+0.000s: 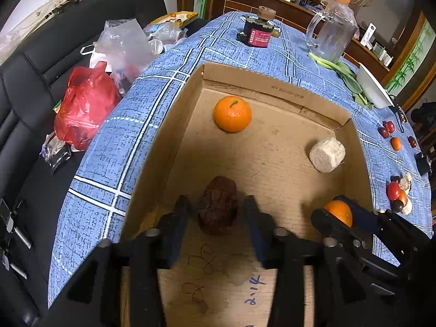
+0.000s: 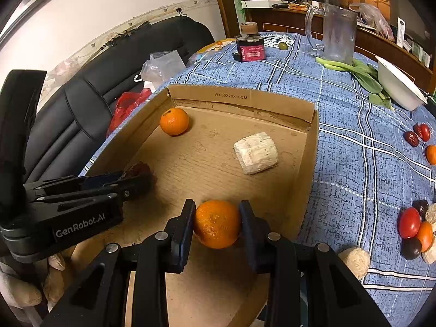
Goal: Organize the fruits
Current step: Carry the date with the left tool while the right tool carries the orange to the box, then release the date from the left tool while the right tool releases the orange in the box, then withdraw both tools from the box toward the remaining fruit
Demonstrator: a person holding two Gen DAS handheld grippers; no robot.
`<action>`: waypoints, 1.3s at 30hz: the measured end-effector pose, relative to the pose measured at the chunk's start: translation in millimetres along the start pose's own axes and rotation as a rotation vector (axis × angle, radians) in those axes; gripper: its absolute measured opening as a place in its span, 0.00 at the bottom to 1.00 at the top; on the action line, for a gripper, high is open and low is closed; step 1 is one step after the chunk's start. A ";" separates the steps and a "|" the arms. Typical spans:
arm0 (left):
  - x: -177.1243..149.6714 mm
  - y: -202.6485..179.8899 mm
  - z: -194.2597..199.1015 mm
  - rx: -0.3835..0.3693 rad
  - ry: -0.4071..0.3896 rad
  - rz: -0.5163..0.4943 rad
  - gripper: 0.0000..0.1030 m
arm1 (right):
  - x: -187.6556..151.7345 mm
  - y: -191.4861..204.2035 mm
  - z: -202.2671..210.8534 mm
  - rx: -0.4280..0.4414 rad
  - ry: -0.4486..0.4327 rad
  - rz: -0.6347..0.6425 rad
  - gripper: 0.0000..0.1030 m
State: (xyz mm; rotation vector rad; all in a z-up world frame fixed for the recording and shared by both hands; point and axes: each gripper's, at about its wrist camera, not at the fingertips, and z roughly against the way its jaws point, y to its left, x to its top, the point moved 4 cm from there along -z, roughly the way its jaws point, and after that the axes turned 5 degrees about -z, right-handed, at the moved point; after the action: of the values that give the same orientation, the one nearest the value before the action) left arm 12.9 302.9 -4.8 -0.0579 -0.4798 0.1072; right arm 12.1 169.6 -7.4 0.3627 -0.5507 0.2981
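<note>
A cardboard box [image 2: 308, 163] is set on the table [image 2: 354, 163], and inside it a tangerine [image 2: 174, 121] is placed near the far left corner, with a pale chunk [image 2: 256, 152] to its right, nearer the right wall. A dried date [image 1: 218, 204] is found between the fingers of the left gripper [image 1: 218, 209] at the near left of the box floor, and a second tangerine [image 2: 217, 223] is framed by the right gripper [image 2: 217, 218] at the near right. Loose fruits [image 2: 414, 226] are scattered on the table to the right of the box, while a jar [image 2: 249, 46], a pitcher [image 2: 338, 35] and a bowl [image 2: 400, 87] are set behind it.

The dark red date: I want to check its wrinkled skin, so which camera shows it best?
Left wrist view: the date sits whole and central between the left hand-held gripper fingers. In the right wrist view it is mostly hidden behind that gripper.
</note>
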 end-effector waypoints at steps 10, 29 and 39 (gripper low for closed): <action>-2.1 5.6 8.8 -0.019 -0.035 0.030 0.48 | -1.4 2.3 1.2 -0.015 -0.011 0.011 0.39; -44.1 -5.0 83.7 -0.041 -0.205 0.065 0.59 | -11.9 4.5 57.2 -0.014 -0.107 0.035 0.52; -70.4 -30.8 114.4 -0.039 -0.259 0.040 0.59 | -35.5 -8.9 102.7 -0.064 -0.178 0.035 0.59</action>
State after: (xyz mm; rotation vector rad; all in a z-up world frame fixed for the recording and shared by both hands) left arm -99.4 267.6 66.8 -0.0927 -0.7400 0.1451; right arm -59.9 113.3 52.0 0.3198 -0.7402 0.2833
